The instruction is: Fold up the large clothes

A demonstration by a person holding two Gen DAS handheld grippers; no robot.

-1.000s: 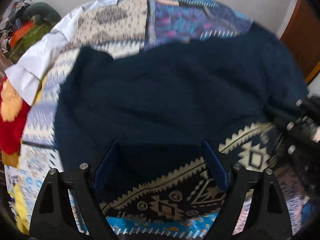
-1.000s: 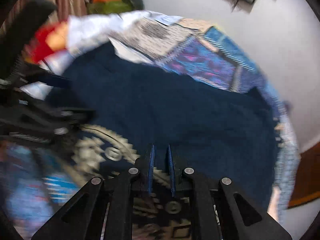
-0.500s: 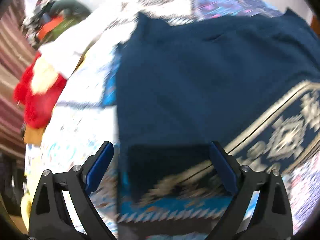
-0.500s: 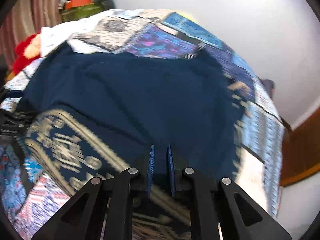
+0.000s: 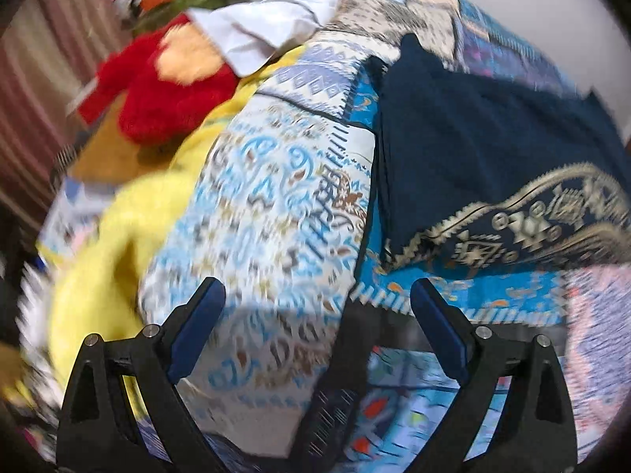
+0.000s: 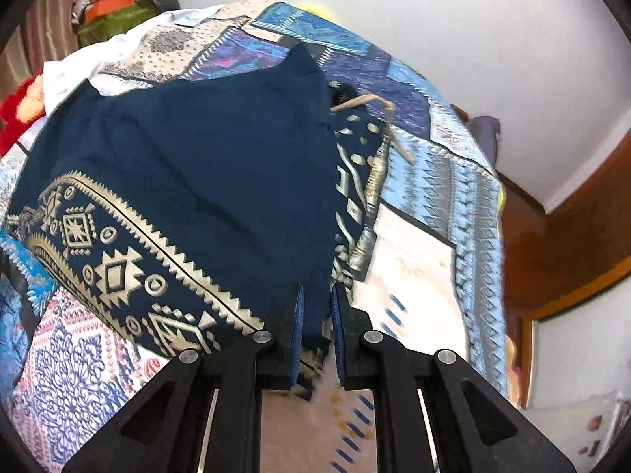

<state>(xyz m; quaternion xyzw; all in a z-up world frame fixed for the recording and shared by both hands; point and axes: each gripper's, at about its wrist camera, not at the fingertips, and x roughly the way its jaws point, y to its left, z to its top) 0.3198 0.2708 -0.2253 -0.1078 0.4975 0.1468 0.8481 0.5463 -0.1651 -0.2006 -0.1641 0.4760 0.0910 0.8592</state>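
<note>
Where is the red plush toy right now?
Left wrist view, upper left: the red plush toy lies beside the white cloth, left of the patchwork quilt.

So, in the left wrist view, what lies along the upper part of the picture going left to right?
Striped curtain → red plush toy → white cloth → patchwork bedspread → navy garment.

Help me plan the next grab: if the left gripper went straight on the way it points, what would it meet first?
Probably the patchwork bedspread: the open left gripper has only that between its fingers. The navy garment lies off to the right, though depth is unclear.
</note>
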